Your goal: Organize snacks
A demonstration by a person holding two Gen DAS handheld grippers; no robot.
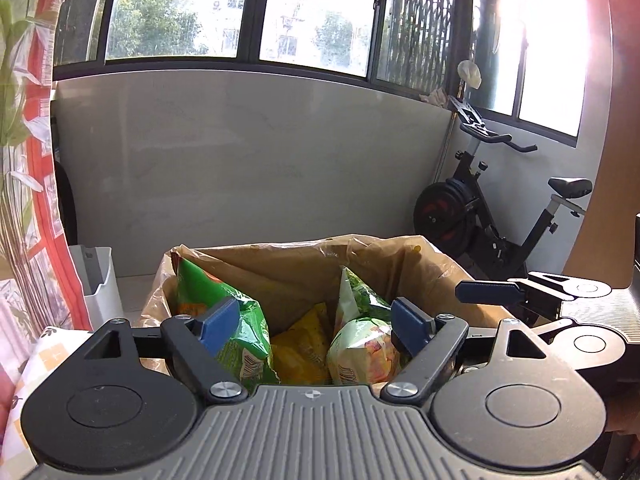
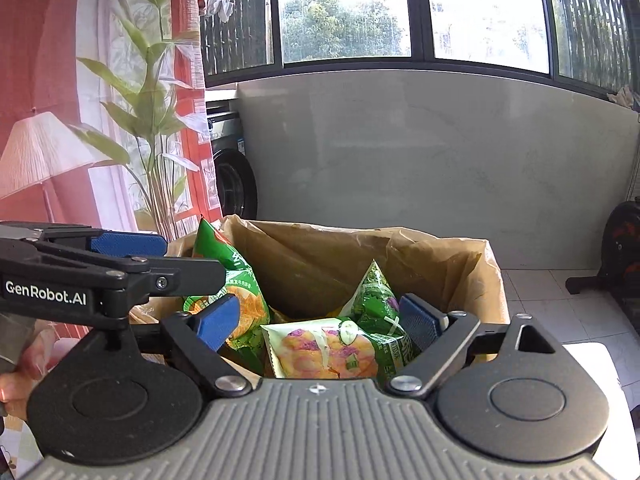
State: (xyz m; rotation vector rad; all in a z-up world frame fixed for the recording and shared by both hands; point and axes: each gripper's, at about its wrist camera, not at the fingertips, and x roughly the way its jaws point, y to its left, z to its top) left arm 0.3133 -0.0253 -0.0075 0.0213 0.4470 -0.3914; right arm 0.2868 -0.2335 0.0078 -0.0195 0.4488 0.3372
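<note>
Inside the brown paper bag [image 1: 424,276] stand several snack packets, so most of the tidying looks done. On its left side a tall green chip bag [image 1: 236,332] leans upright; low in the middle lies a yellow packet [image 1: 304,348]; to the right sits a pale packet with pink and yellow printing [image 2: 324,348], and behind it a green pouch [image 2: 376,296] stands on end. All of them are within the bag's walls, none hanging over the rim.

Both tools hang just in front of the bag's near edge. The left gripper [image 1: 316,326] has its fingers spread wide with nothing gripped; the right gripper [image 2: 320,322] is likewise released and empty.

No loose snacks show outside the bag in either view, so I judge little or nothing is left, though the tabletop nearest the person is hidden.
</note>
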